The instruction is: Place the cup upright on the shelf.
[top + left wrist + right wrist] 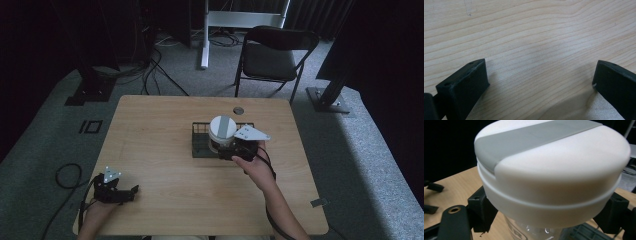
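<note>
A clear jar (222,132) with a white lid crossed by a grey stripe stands upright in a black wire basket (200,150) at the table's middle right. My right gripper (223,148) comes at it from the near side, and its jaws sit on either side of the jar. In the right gripper view the lid (554,162) looms close, and the right gripper (547,221) is shut on the glass body just under it. My left gripper (131,192) lies low at the table's front left, open. Bare wood shows between the jaws of the left gripper (540,80).
The wooden table (150,140) has a small round grommet (238,110) near its far edge. Behind the table stands a black folding chair (275,55). Cables (150,75) and dark stand bases lie on the grey carpet at the far left.
</note>
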The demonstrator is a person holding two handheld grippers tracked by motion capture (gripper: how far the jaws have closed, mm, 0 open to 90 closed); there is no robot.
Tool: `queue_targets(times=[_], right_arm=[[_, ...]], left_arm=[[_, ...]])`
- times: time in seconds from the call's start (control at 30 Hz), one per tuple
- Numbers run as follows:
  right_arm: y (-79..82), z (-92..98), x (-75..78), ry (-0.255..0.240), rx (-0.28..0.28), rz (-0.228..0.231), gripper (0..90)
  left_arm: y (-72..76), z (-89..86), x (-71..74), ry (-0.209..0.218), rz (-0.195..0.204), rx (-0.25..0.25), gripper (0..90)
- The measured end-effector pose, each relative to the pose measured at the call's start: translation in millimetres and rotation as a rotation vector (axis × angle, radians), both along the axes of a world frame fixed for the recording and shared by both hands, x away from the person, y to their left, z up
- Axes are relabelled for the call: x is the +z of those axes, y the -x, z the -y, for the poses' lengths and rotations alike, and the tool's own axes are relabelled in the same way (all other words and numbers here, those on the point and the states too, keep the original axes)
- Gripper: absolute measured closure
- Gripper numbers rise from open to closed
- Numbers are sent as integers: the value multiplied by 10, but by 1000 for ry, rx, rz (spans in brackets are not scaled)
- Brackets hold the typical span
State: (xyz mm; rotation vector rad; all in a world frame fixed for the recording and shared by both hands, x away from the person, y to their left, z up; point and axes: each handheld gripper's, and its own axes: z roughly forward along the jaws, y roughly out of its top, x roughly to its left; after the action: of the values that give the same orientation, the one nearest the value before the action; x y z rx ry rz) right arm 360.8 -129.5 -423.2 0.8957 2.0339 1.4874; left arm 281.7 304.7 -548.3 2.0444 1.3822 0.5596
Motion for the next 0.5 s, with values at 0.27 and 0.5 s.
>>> queue_targets(times=[0.27,0.5], right_arm=[[-167,18,109,7,-84,18,181],[-317,11,156,29,-188,11,181]], left_arm=[[0,2,-1,2,0,2,2],[0,1,0,1,0,1,2]])
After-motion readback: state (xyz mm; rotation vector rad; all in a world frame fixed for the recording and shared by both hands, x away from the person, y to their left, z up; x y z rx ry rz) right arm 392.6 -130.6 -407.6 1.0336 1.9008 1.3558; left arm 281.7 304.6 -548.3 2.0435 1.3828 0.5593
